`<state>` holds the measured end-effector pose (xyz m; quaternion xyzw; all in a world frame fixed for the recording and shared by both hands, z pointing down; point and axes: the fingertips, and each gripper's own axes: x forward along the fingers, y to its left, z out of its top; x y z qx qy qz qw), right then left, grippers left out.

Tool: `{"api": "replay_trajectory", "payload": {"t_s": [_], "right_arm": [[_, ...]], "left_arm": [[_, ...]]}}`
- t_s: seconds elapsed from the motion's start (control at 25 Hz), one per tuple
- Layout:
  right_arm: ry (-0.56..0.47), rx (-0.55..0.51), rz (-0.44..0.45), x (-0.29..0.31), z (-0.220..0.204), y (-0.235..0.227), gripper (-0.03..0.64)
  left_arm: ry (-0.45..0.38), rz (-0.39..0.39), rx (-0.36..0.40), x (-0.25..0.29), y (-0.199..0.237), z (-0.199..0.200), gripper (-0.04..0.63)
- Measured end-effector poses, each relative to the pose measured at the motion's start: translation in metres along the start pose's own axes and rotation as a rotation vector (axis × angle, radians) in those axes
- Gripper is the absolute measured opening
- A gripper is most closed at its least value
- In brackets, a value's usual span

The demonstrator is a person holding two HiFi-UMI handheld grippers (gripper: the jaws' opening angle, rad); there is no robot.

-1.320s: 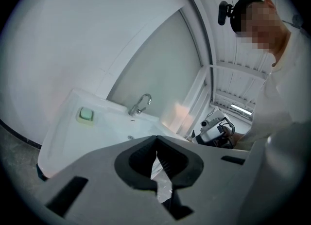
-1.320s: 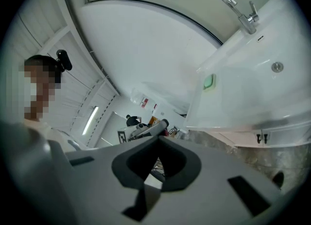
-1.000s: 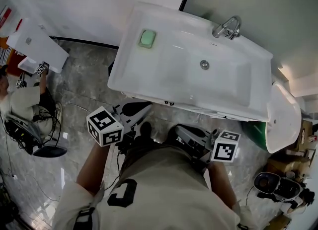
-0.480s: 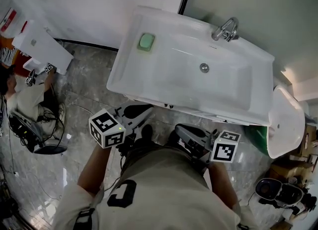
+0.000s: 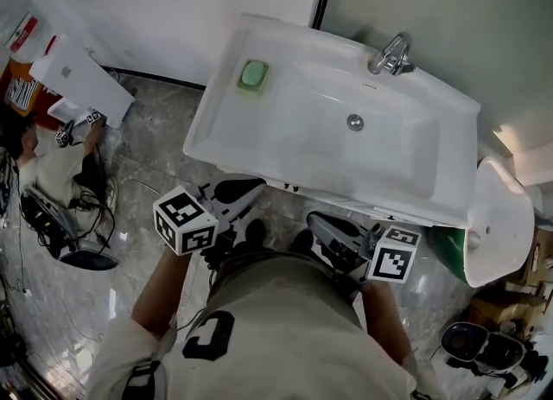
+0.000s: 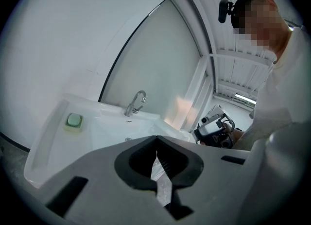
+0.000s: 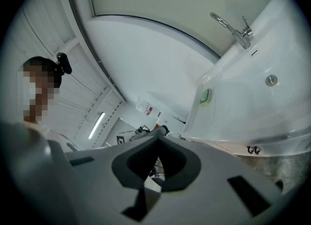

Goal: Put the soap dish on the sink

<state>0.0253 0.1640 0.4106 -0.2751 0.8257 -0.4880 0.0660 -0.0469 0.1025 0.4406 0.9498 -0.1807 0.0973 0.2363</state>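
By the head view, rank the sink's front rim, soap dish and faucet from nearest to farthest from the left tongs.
1. Sink front rim, just ahead of the left tongs.
2. Soap dish, back left corner.
3. Faucet, back edge, further right.

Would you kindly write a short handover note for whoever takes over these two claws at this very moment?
Left claw: shut, empty, held low in front of the sink.
Right claw: shut, empty, low beside the left one.
Soap dish: rests on the sink's back left corner, across the basin from the faucet, with a green bar in it.
Done: dish is on the sink.
Left: apparently nothing; both claws are clear of it.
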Motion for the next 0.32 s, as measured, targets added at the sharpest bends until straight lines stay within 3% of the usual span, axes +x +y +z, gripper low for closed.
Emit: {"api": "replay_trajectory", "payload": {"t_s": [0.32], "right_arm": [[0.023,-0.007,0.037,-0.017,0.008,-0.005,0.008]], "left_arm": [[-0.011,0.067,-0.004,0.008,-0.01,0.004,0.02]]}}
